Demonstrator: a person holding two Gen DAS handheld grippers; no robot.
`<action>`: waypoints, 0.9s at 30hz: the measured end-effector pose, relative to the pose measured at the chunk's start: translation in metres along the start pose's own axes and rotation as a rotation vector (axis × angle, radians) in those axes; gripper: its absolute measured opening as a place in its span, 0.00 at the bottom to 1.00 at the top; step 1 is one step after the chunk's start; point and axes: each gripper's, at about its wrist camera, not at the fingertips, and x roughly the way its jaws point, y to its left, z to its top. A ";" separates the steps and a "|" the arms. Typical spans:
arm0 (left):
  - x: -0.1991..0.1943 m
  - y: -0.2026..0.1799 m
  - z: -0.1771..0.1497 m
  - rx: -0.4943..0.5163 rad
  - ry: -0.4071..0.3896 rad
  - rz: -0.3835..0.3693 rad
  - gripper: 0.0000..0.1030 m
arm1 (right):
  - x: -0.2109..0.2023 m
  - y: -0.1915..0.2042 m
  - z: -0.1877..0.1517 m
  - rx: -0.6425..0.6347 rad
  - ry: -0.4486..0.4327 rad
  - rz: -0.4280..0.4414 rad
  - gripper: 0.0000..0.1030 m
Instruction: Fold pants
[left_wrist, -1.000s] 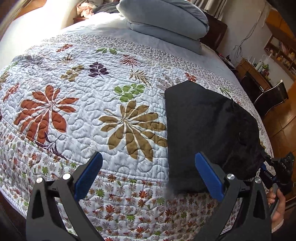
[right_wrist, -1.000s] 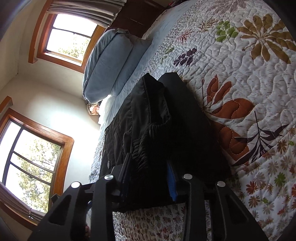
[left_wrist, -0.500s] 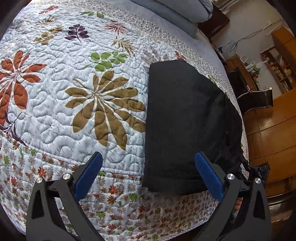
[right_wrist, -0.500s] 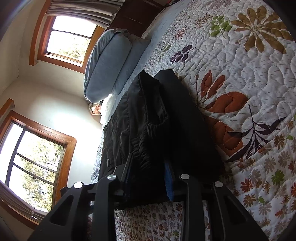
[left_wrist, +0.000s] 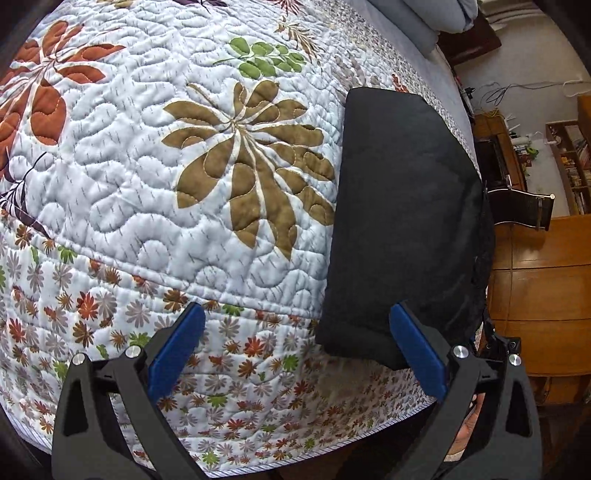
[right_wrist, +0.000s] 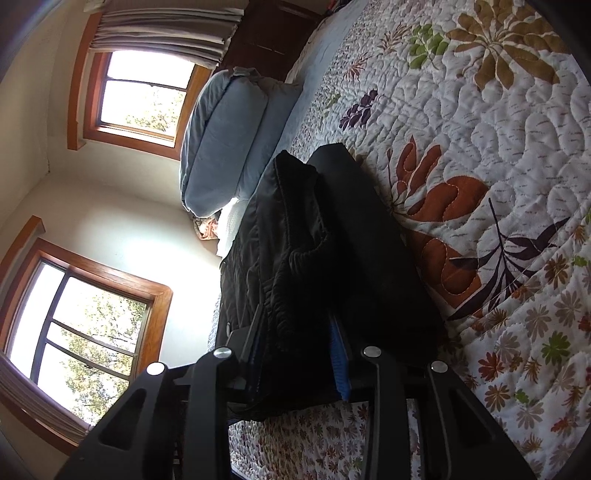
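Note:
Black pants (left_wrist: 402, 206) lie folded into a thick rectangle near the right edge of the quilted bed (left_wrist: 147, 147). My left gripper (left_wrist: 295, 314) hangs open above the bed's near border, its right blue pad over the fold's near left corner and nothing between the pads. In the right wrist view the pants (right_wrist: 295, 229) bunch up with the gathered waistband on top. My right gripper (right_wrist: 295, 321) pinches that bunched end between its pads, and its jaws are opening slightly. The right gripper's body (left_wrist: 498, 347) shows beyond the pants at the bed edge.
Grey-blue pillows (right_wrist: 221, 140) are stacked at the head of the bed under a window (right_wrist: 144, 92). Past the bed's right side are a wooden floor (left_wrist: 546, 277), a dark chair (left_wrist: 524, 206) and shelves (left_wrist: 569, 162). The quilt left of the pants carries only its leaf print.
My left gripper has sunk and tipped downward toward the bed, so the pants and quilt loom closer. The right gripper keeps its hold on the bunched end and has hardly moved.

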 end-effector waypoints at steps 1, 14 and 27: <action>0.001 0.000 0.000 -0.001 -0.001 0.003 0.97 | -0.001 0.000 0.000 0.003 -0.001 0.001 0.32; 0.024 -0.027 0.022 -0.002 0.071 -0.114 0.97 | -0.007 0.012 -0.010 0.014 0.007 -0.003 0.58; 0.064 -0.056 0.023 -0.048 0.140 -0.199 0.97 | 0.006 0.024 -0.022 -0.079 0.041 -0.049 0.21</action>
